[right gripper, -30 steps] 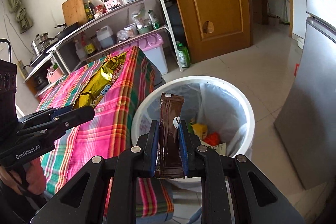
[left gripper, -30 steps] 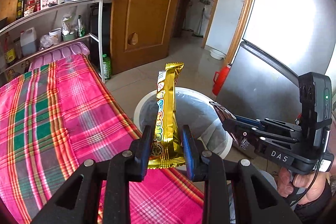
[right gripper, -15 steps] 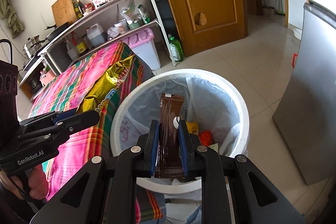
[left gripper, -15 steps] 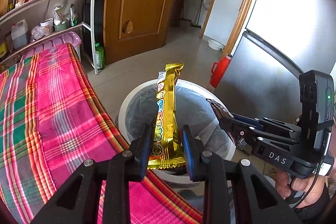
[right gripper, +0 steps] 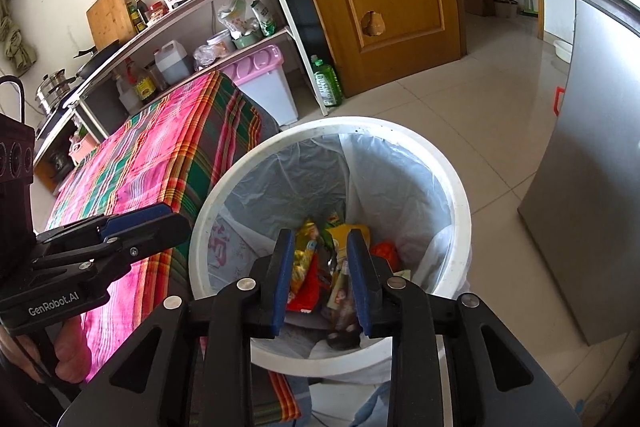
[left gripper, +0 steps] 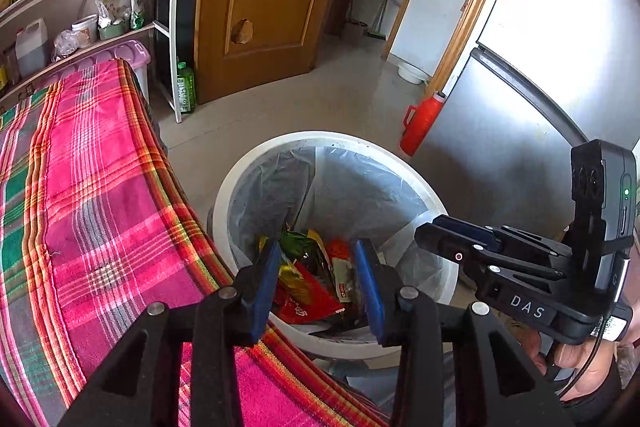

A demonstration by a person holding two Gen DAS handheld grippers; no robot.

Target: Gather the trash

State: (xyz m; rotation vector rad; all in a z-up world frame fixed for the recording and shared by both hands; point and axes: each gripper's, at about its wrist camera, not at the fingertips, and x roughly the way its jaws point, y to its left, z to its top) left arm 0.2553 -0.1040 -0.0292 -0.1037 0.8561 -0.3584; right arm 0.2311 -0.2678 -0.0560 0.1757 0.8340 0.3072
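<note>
Item 1: my left gripper [left gripper: 316, 283]. Jaws spread wide, nothing between the blue pads [left gripper: 266, 287]; it hangs over the near rim of the bin, at about 7 o'clock of the opening. From my right wrist camera it sits at 9 o'clock [right gripper: 160, 223], beside the bin.

Item 2: my right gripper [right gripper: 320, 275]. Jaws likewise parted, holding nothing, poised over the bin's near edge at 6 o'clock. In the left wrist view it shows at 3 o'clock [left gripper: 436, 235].

Item 3: white bin [right gripper: 460, 195], lined with a translucent bag [right gripper: 288, 183], standing on the tiled floor just beside the table.

Item 4: trash [right gripper: 316, 267], a heap of coloured wrappers, red, yellow and green, lying at the bottom of the bin [left gripper: 312, 279].

Item 5: plaid tablecloth [left gripper: 92, 195], pink and green, at 9 o'clock of the bin.
</note>
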